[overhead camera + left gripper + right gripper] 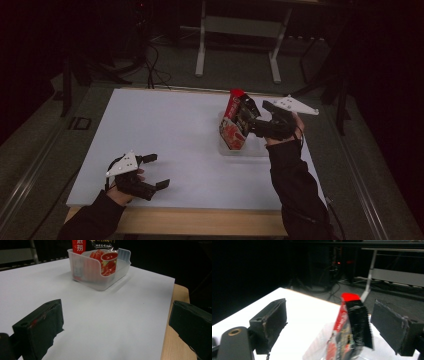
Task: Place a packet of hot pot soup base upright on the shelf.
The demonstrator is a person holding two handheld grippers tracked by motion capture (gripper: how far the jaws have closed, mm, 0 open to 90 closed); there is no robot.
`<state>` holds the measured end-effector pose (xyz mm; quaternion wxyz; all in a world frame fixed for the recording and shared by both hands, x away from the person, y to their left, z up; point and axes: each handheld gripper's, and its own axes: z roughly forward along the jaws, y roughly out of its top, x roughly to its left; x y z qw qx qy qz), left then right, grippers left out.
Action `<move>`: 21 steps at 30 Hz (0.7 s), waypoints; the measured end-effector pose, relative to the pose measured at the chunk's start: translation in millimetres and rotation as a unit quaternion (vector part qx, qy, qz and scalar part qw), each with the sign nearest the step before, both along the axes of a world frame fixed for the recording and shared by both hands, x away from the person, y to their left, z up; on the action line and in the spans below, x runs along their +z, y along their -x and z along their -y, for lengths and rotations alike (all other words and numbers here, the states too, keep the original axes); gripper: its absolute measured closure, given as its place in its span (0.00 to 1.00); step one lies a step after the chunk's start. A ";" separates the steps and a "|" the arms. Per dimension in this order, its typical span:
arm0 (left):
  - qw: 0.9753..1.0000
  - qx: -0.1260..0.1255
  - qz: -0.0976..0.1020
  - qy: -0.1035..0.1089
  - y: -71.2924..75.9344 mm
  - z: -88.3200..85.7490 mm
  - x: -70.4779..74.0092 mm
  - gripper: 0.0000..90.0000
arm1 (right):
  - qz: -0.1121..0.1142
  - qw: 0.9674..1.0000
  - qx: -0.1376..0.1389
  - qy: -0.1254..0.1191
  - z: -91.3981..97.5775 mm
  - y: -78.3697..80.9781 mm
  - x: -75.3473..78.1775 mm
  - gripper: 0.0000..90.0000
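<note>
White table (165, 130): one bin (110, 277), one packet (237, 120), two grippers, jaws apart.

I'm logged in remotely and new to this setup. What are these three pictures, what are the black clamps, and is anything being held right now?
No robot here: a person holds a two-jaw tool in each hand. The high view looks down on a white table. The other two pictures come from cameras riding on the tools, looking along their own black jaws. The left gripper sits open near the table's front edge, holding nothing. On the far right side stands a clear plastic bin with a red and black snack packet upright in it. The right gripper is at the packet's top, with its jaws apart on either side, not closed on it.
</note>
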<state>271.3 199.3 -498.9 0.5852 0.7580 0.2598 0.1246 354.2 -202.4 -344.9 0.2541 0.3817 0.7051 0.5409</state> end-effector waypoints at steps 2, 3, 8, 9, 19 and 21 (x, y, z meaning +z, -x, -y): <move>1.000 0.001 -0.001 0.002 0.0 -0.2 0.1 0.00 | 0.004 1.000 0.009 -0.002 -1.6 6.0 0.5 0.15; 1.000 0.001 0.000 0.003 0.0 -0.2 0.1 0.00 | 0.006 1.000 0.015 -0.002 -2.2 8.6 0.8 0.15; 1.000 0.000 0.002 0.000 0.6 0.5 0.1 0.00 | 0.001 0.999 0.044 0.002 -4.6 25.6 1.1 0.16; 1.000 0.000 0.002 0.001 0.5 0.3 0.1 0.00 | 0.003 0.999 0.051 0.003 -5.2 28.9 0.1 0.16; 1.000 0.001 0.002 0.003 0.7 0.6 0.6 0.00 | -0.001 0.995 0.095 0.004 -7.2 53.6 -21.3 0.16; 1.000 0.000 0.003 0.003 0.8 0.5 0.7 0.00 | -0.004 0.994 0.106 0.008 -8.8 56.1 -31.0 0.15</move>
